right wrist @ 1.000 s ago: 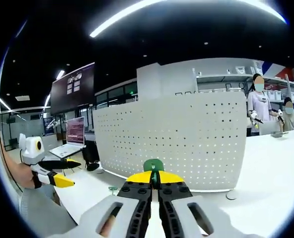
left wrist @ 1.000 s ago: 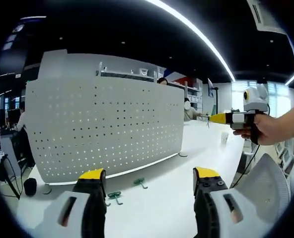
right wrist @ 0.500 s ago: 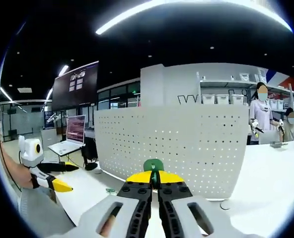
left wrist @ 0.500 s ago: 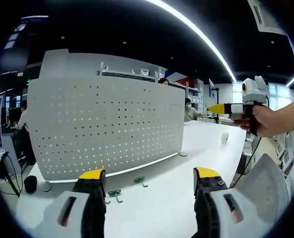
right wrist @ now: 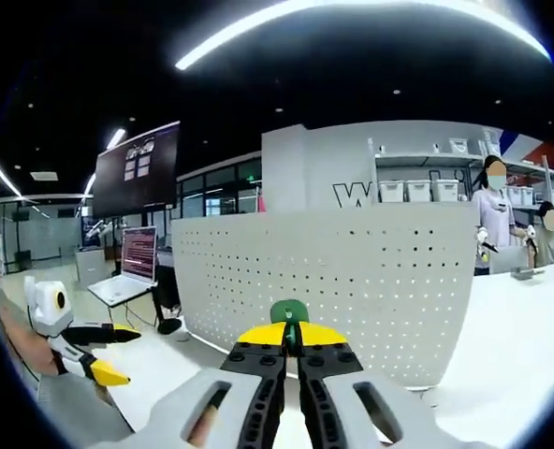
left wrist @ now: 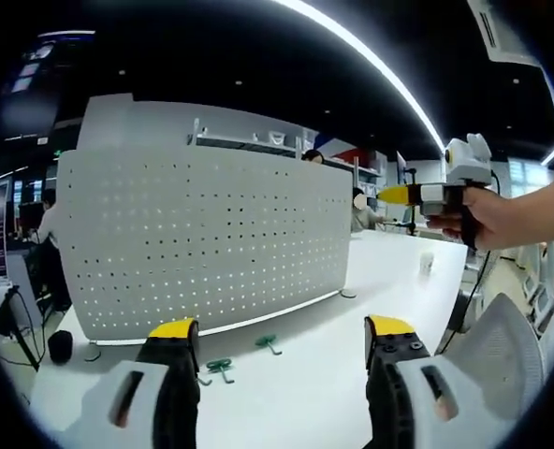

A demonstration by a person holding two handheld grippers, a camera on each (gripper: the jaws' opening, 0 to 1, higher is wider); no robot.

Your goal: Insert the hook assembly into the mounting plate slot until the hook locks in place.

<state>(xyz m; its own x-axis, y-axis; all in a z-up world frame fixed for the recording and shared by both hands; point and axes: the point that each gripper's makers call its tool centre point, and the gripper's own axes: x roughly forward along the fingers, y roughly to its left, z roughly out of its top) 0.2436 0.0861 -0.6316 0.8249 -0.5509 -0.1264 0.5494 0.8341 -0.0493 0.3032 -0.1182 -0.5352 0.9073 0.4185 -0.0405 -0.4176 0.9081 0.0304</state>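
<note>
The mounting plate [left wrist: 202, 243] is a white perforated board standing upright on the white table [left wrist: 305, 383]. Two green hooks [left wrist: 219, 368] [left wrist: 268, 343] lie on the table in front of its lower edge. My left gripper [left wrist: 282, 329] is open and empty, a little short of them. My right gripper [right wrist: 291, 335] is shut on a green hook [right wrist: 289, 311], whose head sticks up between the yellow tips, facing the mounting plate [right wrist: 333, 290]. In the left gripper view the right gripper [left wrist: 399, 195] is held high at the right. In the right gripper view the left gripper [right wrist: 113, 354] is low at the left, open.
A white mesh chair back [left wrist: 502, 346] stands at the right, and a cup [left wrist: 427, 265] sits on the table beyond it. A laptop [right wrist: 132, 271] is behind the plate's left end. People stand at the far right [right wrist: 492, 210], with shelves of bins behind.
The right gripper with its hook has risen and drifted towards the plate. The plate looms larger in the right gripper view. The left gripper has hardly moved.
</note>
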